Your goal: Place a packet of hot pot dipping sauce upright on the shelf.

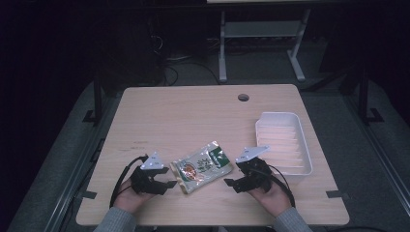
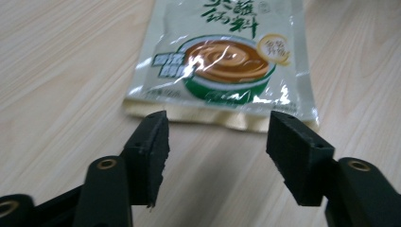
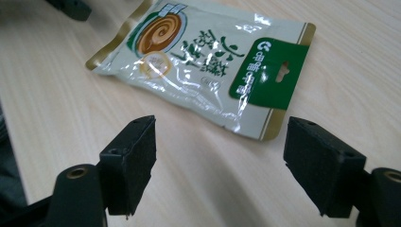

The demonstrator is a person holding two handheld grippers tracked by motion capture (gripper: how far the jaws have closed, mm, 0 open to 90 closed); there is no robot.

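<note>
Sauce packet (image 1: 201, 167) flat on wooden table (image 1: 193, 116), near front edge, btwn both grippers. Left gripper (image 1: 167, 184) jaws apart, nothing held, just beside packet's gold-edged end, not touching. Right gripper (image 1: 228, 182) jaws wide too, empty, near packet's green-tab end. White tray (image 1: 285, 141) at right side of table, well apart from packet.
</note>
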